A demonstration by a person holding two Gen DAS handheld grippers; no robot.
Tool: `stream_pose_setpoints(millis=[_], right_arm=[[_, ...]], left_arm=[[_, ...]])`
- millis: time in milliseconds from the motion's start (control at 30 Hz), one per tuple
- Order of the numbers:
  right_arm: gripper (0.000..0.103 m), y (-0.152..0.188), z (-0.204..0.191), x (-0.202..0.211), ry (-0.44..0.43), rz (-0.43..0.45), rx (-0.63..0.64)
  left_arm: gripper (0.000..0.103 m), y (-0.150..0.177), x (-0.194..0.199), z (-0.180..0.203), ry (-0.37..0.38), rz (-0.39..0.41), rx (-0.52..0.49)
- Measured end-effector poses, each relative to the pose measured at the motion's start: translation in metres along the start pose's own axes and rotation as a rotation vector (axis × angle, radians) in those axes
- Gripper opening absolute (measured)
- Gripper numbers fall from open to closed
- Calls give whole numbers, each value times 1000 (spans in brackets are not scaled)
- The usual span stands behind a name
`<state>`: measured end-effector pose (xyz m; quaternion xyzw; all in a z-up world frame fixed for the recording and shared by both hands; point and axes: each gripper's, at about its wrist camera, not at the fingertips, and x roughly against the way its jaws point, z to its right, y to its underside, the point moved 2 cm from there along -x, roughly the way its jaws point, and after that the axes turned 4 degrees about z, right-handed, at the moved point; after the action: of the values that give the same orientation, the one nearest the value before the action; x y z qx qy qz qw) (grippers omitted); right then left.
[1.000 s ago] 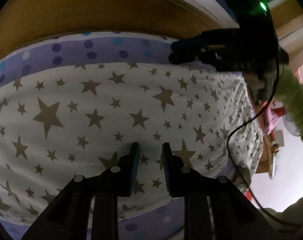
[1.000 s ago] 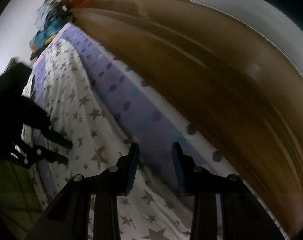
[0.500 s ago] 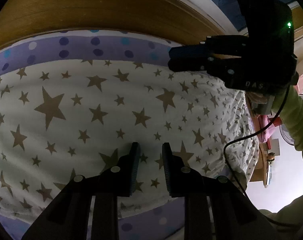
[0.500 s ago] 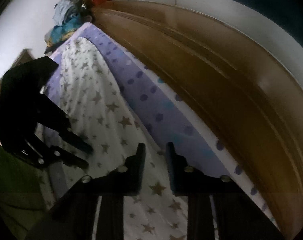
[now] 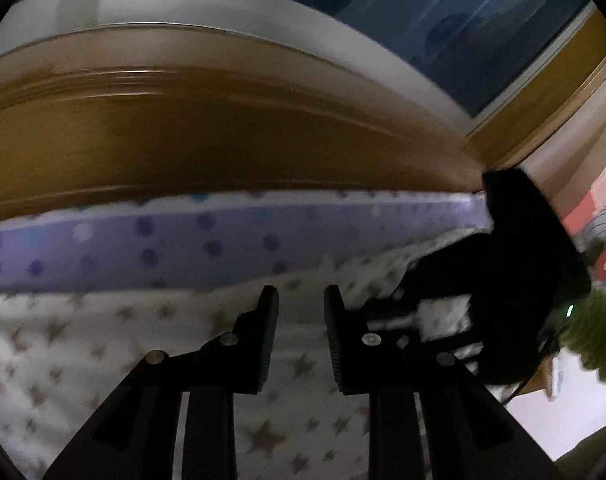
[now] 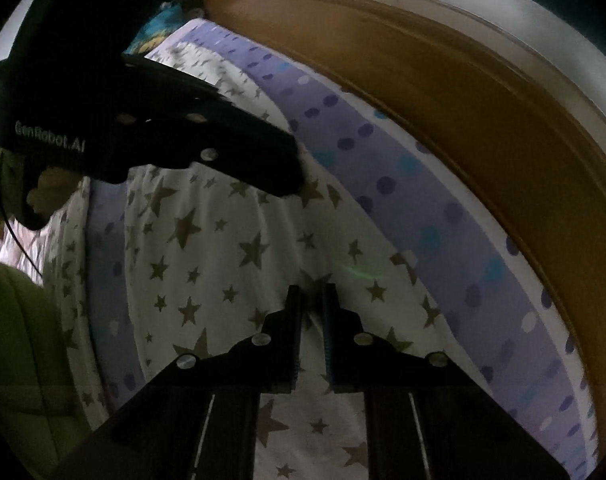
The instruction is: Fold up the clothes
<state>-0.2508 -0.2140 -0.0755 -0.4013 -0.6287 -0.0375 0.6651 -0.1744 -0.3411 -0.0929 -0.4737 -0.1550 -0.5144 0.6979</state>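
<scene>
While I guide both tools over the bed, one white star-print garment (image 6: 231, 264) lies spread on the purple dotted bedsheet (image 6: 423, 216), its far edge near the brown wooden headboard (image 6: 503, 128), which bounds the work area beyond the sheet. My right gripper (image 6: 311, 300) has its two fingers drawn close on a small raised ridge of the starred cloth; a narrow gap shows between them, so I read it as pinching the fabric. My left gripper (image 5: 301, 304) has its fingers apart, with nothing between them, poised over the garment's (image 5: 103, 344) edge beside the sheet's (image 5: 223, 240) purple band. The right-wrist view alone shows the left tool's black body close overhead at upper left, crossing part of the garment, with the lettering "GenRobot.AI" and a coloured heap (image 6: 155, 32) at the bed's far end. The left-wrist view, blurred, alone shows a dark window (image 5: 443, 28) above the headboard (image 5: 223, 136), the right tool as a black mass at right hiding that side of the cloth, and a green sleeve (image 5: 595, 332). Count: two grippers, one garment, one sheet.
</scene>
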Motion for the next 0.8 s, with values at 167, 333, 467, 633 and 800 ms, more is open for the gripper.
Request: stream_pose_setpoints(millis=[167, 333, 467, 633, 800], right_arm=[[11, 13, 0, 5, 53, 86, -83], [61, 22, 1, 10, -39, 185, -278], [54, 18, 4, 30, 13, 244, -394], [33, 4, 27, 29, 33, 309, -621], [21, -2, 17, -10, 53, 218, -606]], left_arm=[[23, 11, -26, -3, 45, -86, 28], [23, 34, -19, -18, 127, -113, 163], [22, 44, -14, -19, 133, -102, 186], [22, 53, -8, -16, 118, -89, 176], [22, 60, -4, -11, 99, -79, 155]])
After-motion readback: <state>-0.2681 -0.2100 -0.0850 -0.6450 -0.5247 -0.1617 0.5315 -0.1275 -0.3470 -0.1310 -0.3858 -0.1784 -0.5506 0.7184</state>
